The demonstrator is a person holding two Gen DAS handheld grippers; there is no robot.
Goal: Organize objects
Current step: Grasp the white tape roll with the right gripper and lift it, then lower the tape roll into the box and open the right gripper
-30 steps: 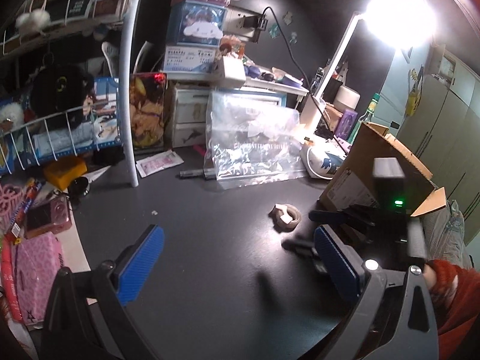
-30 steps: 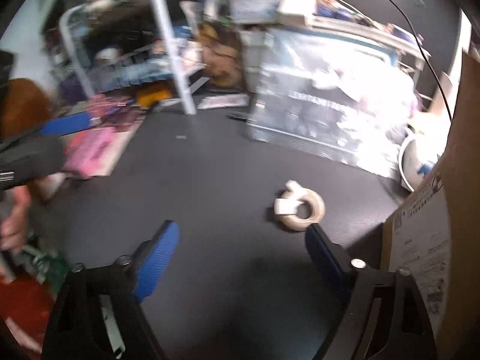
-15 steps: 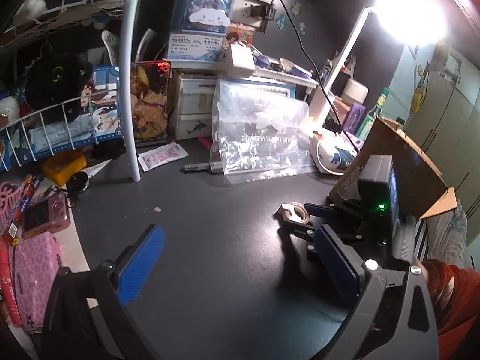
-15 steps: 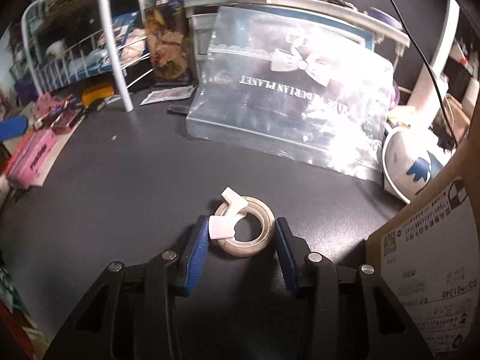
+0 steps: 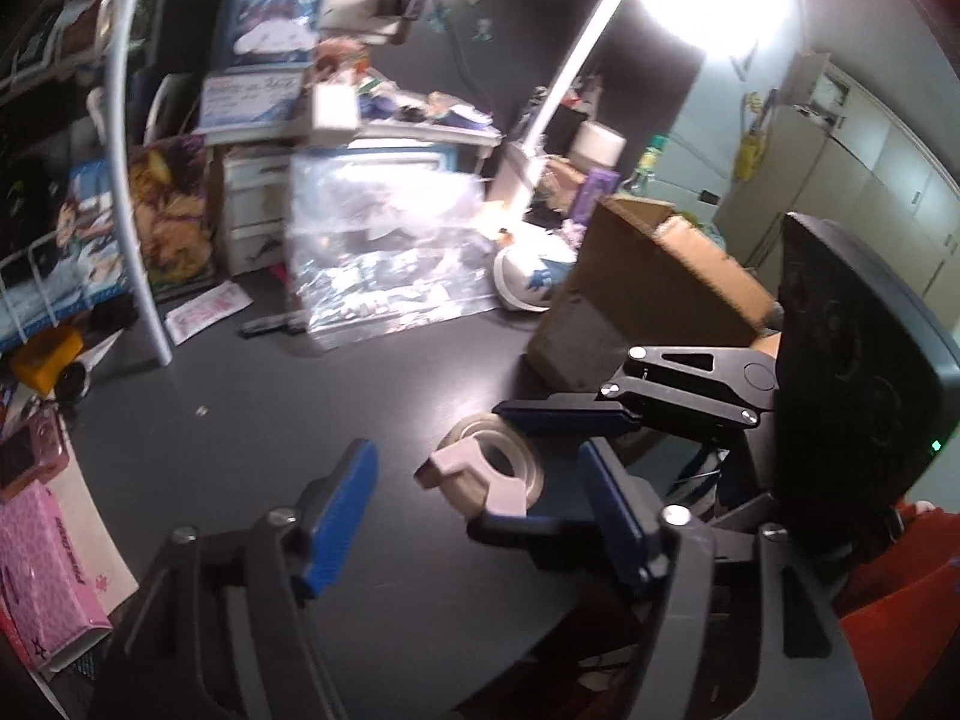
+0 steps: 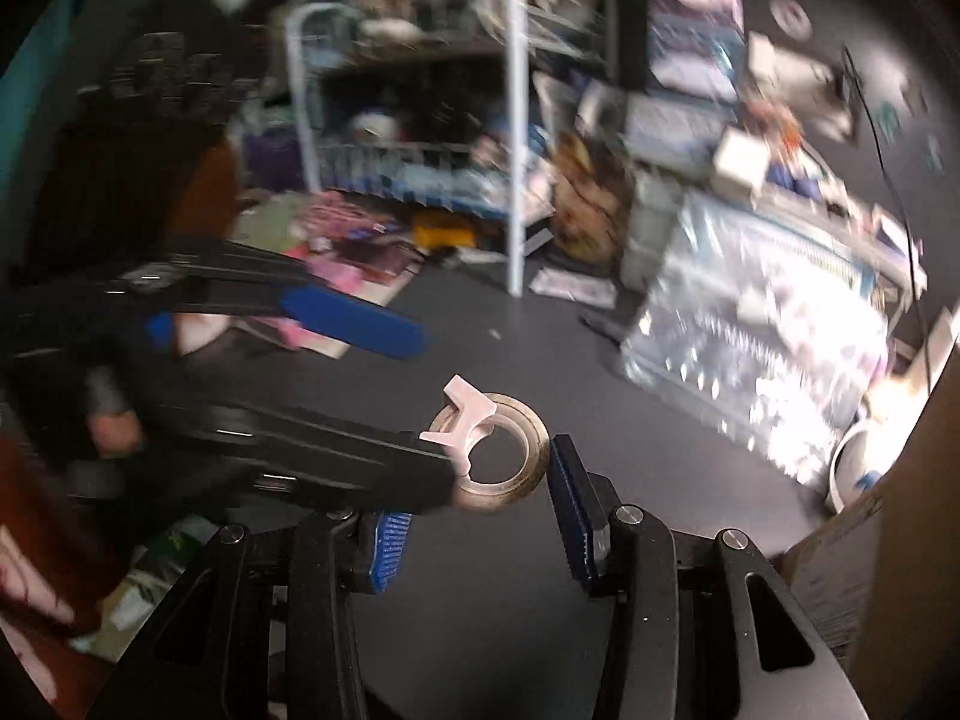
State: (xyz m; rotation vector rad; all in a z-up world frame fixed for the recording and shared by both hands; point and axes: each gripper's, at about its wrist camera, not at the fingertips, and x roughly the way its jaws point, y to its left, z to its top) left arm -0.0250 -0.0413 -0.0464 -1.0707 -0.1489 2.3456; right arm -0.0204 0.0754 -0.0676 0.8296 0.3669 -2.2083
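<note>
A roll of clear tape (image 6: 510,456) with a white plastic clip (image 6: 465,414) hangs a little above the dark desk (image 5: 270,396). My right gripper (image 6: 480,489) is shut on it; its right pad (image 6: 567,492) presses the roll's rim, and the left pad is partly hidden. In the left wrist view the tape roll (image 5: 498,462) lies between the fingers of my left gripper (image 5: 477,459). Those jaws are closing, but the left pad (image 5: 342,504) stands clear of the roll. The right gripper's fingers (image 5: 564,417) reach in from the right.
An open cardboard box (image 5: 648,300) stands just right of the tape. A clear plastic bag (image 5: 384,264) leans at the back. A white pole (image 5: 129,192) and wire shelves (image 6: 420,156) are on the left, a pink box (image 5: 48,570) at the desk's left edge.
The right gripper, which shut on the tape roll on the desk half a second ago, has lifted it. The left gripper's jaws have narrowed and moved in around the roll.
</note>
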